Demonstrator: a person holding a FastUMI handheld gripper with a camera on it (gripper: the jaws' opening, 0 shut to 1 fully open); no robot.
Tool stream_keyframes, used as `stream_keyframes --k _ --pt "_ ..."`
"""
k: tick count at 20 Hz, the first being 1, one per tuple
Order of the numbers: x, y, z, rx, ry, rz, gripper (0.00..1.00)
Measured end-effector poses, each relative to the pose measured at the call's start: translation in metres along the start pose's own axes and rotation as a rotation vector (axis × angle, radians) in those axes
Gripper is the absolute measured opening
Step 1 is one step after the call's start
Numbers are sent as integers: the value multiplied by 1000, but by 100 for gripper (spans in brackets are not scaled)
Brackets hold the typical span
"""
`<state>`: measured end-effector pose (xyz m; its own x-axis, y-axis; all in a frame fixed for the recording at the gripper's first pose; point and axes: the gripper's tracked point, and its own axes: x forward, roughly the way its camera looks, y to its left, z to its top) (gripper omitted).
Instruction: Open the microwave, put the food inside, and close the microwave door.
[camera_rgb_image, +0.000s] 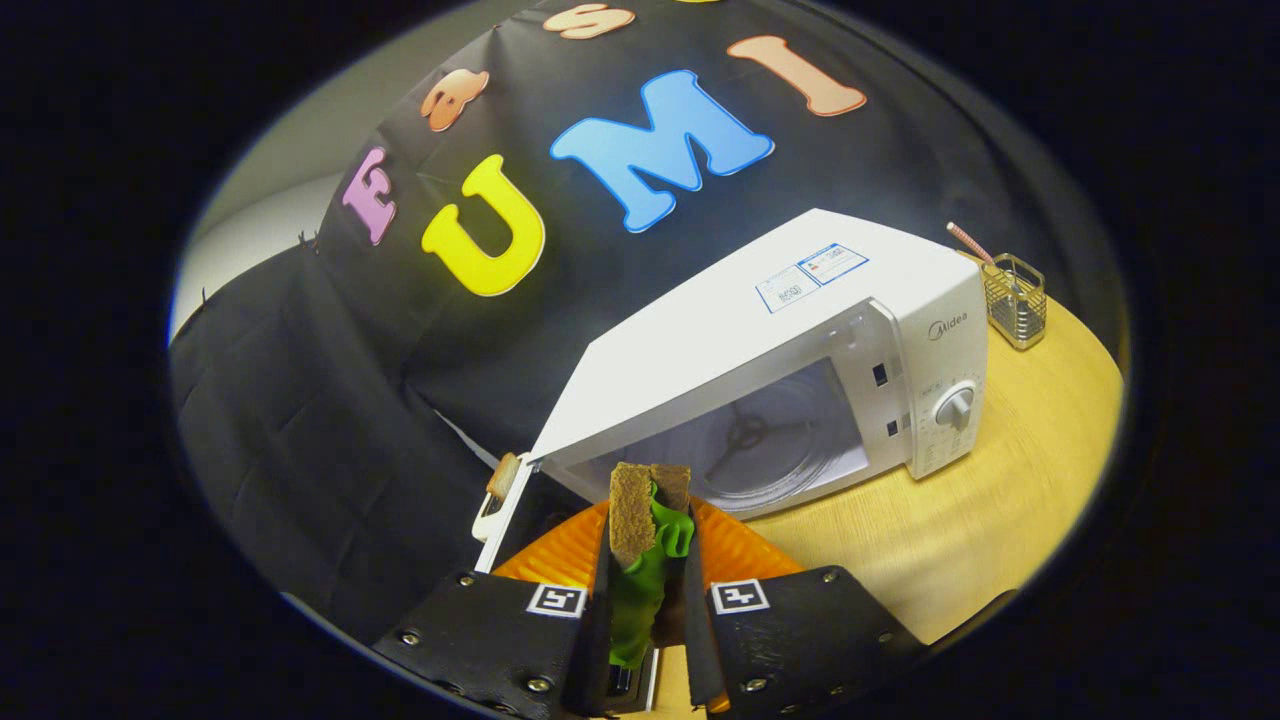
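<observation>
The table (1000, 480) is the broadest thing before me, pale wood, and on it stands the microwave (760, 330), white and boxy. Its door (497, 515) is already swung wide open to the left, seen edge-on just beyond my fingers, and the cavity gapes ahead with the glass turntable (765, 450) lying flat inside. Far behind the microwave, near the table's back corner, sits a small wire holder (1014, 298) with a striped straw in it.

Under my fingers lies an orange plate (745, 548), ribbed, showing on both sides of them.

Smallest is the food: a sandwich (645, 525), two brown bread slices with a green leaf hanging between. My gripper (648, 600) is clamped on it, one finger against each slice, the sandwich standing upright between them, above the plate and just short of the microwave's opening.

I judge it light and soft. The bread looks spongy, so a hard squeeze would dent it; the floppy leaf could slide out. Holding across both slices, low down, seems right.
</observation>
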<state>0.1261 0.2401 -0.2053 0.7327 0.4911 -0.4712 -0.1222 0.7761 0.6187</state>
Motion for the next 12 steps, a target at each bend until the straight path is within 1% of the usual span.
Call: stream_keyframes --k 4,7,12 --pt "25 -11 -2 103 -75 -32 31" --pt "43 -18 -5 186 -123 -40 31" --pt "71 -30 -13 276 -180 -67 31"
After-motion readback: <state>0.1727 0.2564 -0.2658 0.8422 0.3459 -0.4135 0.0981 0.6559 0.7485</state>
